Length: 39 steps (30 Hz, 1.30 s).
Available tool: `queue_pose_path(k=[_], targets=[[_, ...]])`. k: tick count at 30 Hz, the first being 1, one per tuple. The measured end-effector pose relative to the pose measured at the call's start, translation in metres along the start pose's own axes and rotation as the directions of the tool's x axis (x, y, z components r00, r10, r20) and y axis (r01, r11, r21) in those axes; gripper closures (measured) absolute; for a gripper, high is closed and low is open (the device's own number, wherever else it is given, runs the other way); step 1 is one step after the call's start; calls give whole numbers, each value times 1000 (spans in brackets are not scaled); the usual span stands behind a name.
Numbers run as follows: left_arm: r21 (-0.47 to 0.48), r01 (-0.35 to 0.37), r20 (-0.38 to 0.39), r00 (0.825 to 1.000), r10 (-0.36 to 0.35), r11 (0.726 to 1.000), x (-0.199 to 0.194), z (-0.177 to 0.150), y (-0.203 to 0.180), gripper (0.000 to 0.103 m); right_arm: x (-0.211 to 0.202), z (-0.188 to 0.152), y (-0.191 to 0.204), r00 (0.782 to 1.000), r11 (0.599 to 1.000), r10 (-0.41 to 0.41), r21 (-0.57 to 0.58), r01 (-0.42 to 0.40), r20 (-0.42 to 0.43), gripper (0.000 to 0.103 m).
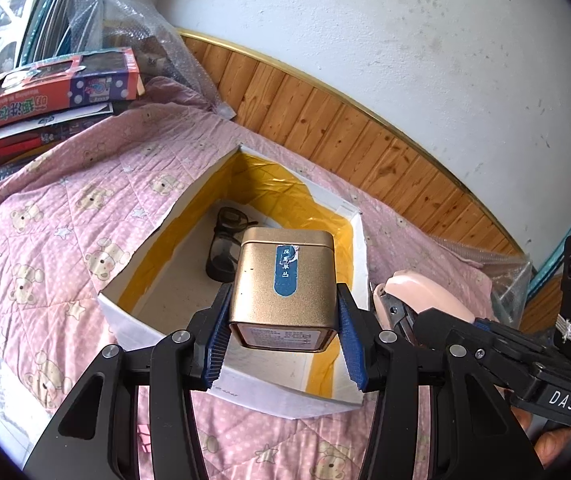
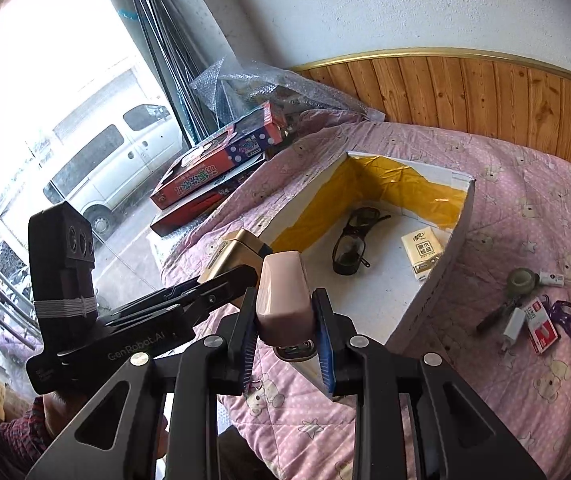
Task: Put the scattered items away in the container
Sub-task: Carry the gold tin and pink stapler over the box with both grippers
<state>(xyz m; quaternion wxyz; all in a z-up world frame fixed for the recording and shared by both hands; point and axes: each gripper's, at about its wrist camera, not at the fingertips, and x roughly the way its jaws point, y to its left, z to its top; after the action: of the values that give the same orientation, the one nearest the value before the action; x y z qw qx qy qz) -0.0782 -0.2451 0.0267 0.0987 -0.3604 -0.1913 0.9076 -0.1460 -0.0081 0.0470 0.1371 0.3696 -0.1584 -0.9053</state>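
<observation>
Carrying step: left gripper [image 1: 283, 330] fingers clamp the gold tin [image 1: 285, 288], right gripper [image 2: 285, 338] fingers pinch the pink stapler [image 2: 283, 292]; the box [image 1: 133, 312] lies just beyond both; next, lower in and release.

Gold metal tin [image 1: 283, 288]: in the left wrist view it covers part of the black-framed glasses [image 1: 225, 240] at 12 o'clock inside the white cardboard box with yellow lining [image 1: 133, 308]; its blue label's characters are too small to read.
Pink plastic stapler [image 2: 283, 300]: in the right wrist view its lower end is hidden between the blue pads.
Small cream tissue packet [image 2: 423, 254]: partly hidden behind the box wall at 3 o'clock.
Small items on the pink bear-print quilt [image 2: 525, 220]: at 3 o'clock, too small to identify surely.
Person's hand: cut off at each view's lower edge.
</observation>
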Motion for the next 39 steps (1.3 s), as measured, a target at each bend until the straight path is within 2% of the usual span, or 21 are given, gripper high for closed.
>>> queue_pose_path(k=[10, 16, 24, 32, 39], targets=[[-36, 5, 6, 1000, -4, 999, 10, 35, 26, 53, 45, 15, -2, 995, 998, -40, -46, 35, -96, 76], [-15, -8, -74, 997, 6, 1000, 37, 37, 30, 53, 74, 21, -6, 983, 995, -76, -81, 63, -166, 76], [85, -44, -146, 988, 56, 995, 67, 37, 23, 53, 107, 24, -20, 959, 993, -101, -91, 79, -263, 75], [185, -55, -228, 969, 97, 981, 89, 37, 21, 53, 136, 23, -24, 924, 983, -143, -158, 92, -354, 75], [249, -72, -320, 935, 152, 966, 112, 25, 22, 52, 155, 23, -18, 887, 955, -191, -290, 68, -420, 75]])
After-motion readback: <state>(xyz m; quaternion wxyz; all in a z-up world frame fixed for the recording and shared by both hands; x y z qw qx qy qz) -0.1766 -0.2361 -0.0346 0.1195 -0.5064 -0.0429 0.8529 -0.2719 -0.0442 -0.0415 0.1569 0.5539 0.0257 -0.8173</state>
